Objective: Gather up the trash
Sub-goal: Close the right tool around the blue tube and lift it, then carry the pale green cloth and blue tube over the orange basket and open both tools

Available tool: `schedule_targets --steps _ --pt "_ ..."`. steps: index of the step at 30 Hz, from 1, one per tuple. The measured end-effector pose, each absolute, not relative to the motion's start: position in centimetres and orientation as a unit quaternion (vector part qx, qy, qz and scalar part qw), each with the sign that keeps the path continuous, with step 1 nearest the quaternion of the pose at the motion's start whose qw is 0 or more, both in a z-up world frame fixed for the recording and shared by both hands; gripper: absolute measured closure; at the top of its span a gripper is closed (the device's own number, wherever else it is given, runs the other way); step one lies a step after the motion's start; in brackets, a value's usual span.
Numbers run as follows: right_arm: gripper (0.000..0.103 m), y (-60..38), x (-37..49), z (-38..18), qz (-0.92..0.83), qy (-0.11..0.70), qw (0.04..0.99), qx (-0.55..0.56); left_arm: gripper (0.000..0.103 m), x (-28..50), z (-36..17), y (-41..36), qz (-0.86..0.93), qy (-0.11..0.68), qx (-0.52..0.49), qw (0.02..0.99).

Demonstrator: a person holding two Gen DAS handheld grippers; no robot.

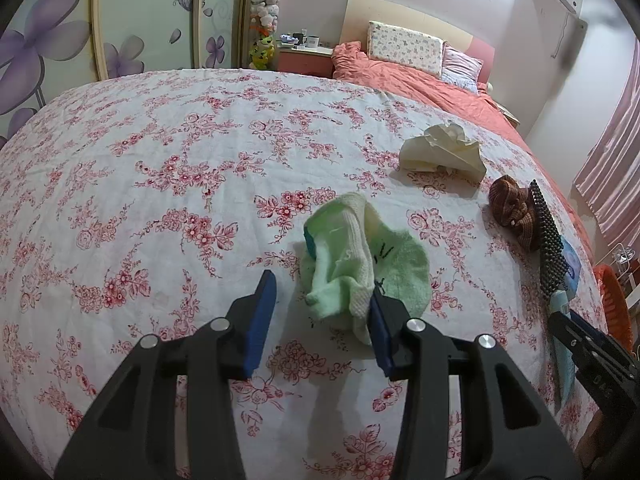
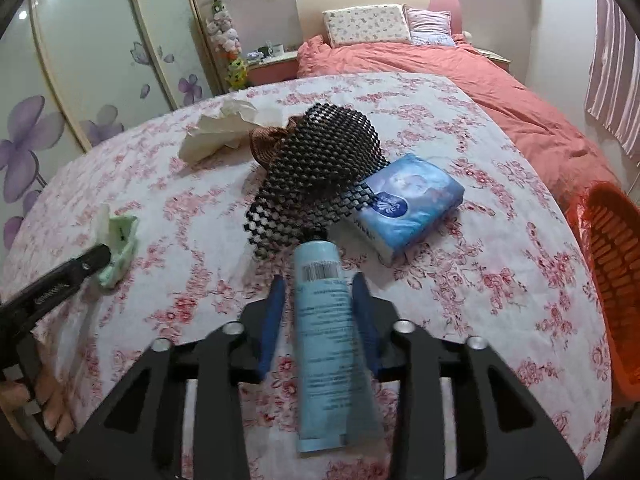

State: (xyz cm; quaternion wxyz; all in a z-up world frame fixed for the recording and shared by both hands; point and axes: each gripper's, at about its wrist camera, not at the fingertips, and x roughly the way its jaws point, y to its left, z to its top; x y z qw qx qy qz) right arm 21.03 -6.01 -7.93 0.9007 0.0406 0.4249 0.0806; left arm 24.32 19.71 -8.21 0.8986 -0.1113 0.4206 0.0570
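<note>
A pale green sock point(image 1: 360, 256) lies bunched on the floral tablecloth point(image 1: 160, 184). My left gripper point(image 1: 320, 312) stands open just in front of it, and the sock's edge brushes the right finger; nothing is pinched. A light blue tube point(image 2: 324, 320) lies lengthwise on the cloth between the fingers of my right gripper point(image 2: 319, 296). The right pad touches the tube, while a thin strip of cloth shows at the left pad. Beyond the tube sit a black mesh net point(image 2: 320, 168), a brown scrunchie point(image 2: 268, 140), a crumpled tissue point(image 2: 218, 132) and a blue tissue pack point(image 2: 408, 204).
An orange basket point(image 2: 612, 280) stands off the table's right edge. A bed with a coral quilt point(image 2: 480, 80) fills the room behind, and wardrobe doors point(image 1: 120, 20) line the left. A hand point(image 2: 52, 400) holds the left gripper at the lower left.
</note>
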Motion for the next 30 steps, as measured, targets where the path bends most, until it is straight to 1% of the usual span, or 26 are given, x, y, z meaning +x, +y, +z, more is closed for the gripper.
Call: schedule_targets --steps 7,30 --pt "0.074 -7.9 20.1 -8.0 0.063 0.425 0.901 0.055 0.059 24.3 -8.2 19.7 0.056 0.420 -0.113 0.899" --pt "0.074 -7.8 19.9 -8.1 0.062 0.426 0.901 0.060 0.059 24.1 -8.2 20.3 0.049 0.416 -0.129 0.899"
